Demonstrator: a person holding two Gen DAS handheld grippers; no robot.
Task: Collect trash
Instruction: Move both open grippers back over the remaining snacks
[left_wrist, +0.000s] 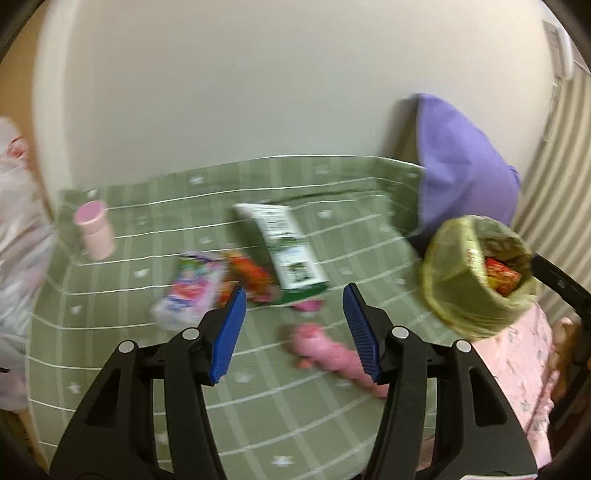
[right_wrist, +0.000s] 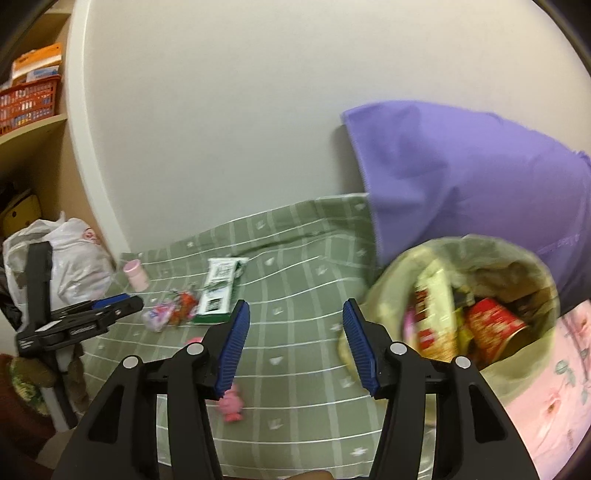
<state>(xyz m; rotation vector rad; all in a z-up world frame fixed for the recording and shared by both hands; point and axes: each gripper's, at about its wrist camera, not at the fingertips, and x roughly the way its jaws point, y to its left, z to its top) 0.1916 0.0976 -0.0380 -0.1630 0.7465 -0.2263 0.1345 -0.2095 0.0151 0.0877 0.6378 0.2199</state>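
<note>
Lined trash bin at four o'clock on green checked bed cover, stuffed with red can and wrappers. Loose wrappers, white-green carton, pink scrap strewn near center. Left gripper, right gripper: jaws open, empty.

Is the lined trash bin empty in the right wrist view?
No: the trash bin already holds a red can and several wrappers inside its liner.
</note>
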